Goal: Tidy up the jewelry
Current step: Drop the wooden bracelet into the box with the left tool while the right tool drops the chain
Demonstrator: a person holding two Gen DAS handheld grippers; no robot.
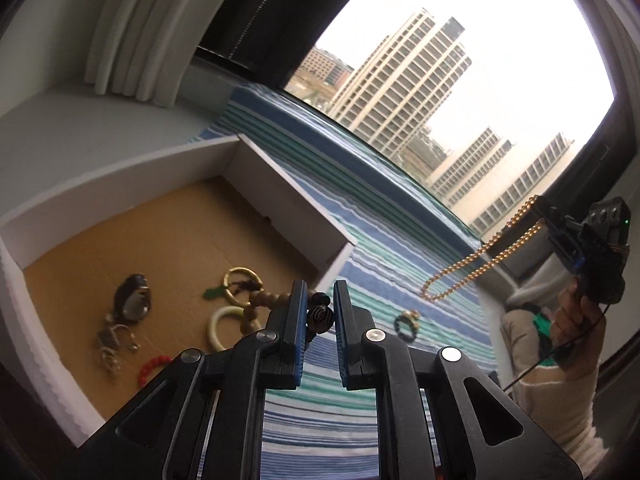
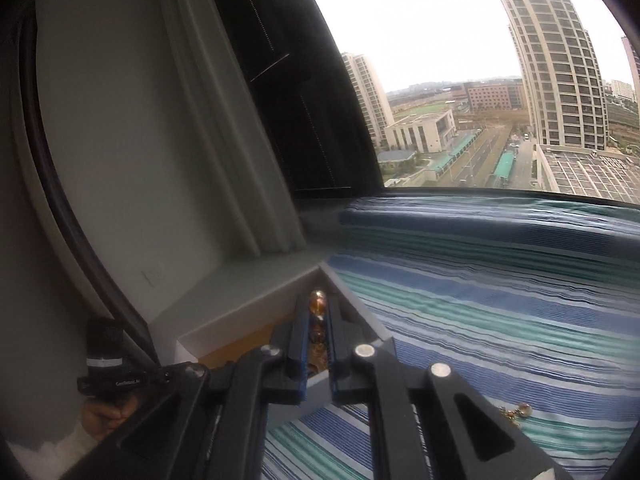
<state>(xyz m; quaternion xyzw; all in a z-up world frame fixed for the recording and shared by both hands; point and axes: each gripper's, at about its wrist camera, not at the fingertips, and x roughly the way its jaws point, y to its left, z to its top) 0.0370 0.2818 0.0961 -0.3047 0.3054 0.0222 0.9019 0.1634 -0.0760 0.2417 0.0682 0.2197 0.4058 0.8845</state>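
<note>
Both grippers are raised above the striped cloth (image 1: 384, 240), each clenched on a piece of jewelry.

Left gripper (image 1: 320, 308): the jaws pinch a bead string (image 1: 276, 300) at a dark patterned bead. The tan beads trail off to the left, over the box (image 1: 288, 184). Holding at one end lets the rest hang free, which should keep it from tangling on the way to the box.

Right gripper (image 2: 318, 328): the jaws are closed on a gold chain (image 1: 480, 256), seen as amber links between the pads in its own view. In the left view the chain hangs in a long loop from the tips, clear of the cloth. Lifting it high probably serves to keep the loop from dragging.

The box is white-walled with a brown floor. It already holds a gold ring (image 1: 242, 284), a white bangle (image 1: 224, 328), a red bangle (image 1: 154, 368), a dark pendant (image 1: 134, 300) and a tangle of metal pieces (image 1: 114, 344). A dark bracelet (image 1: 406, 322) remains on the cloth, unsorted.

Writing: small white lettering shows on the left gripper's body in the right view, too blurred to read reliably.
</note>
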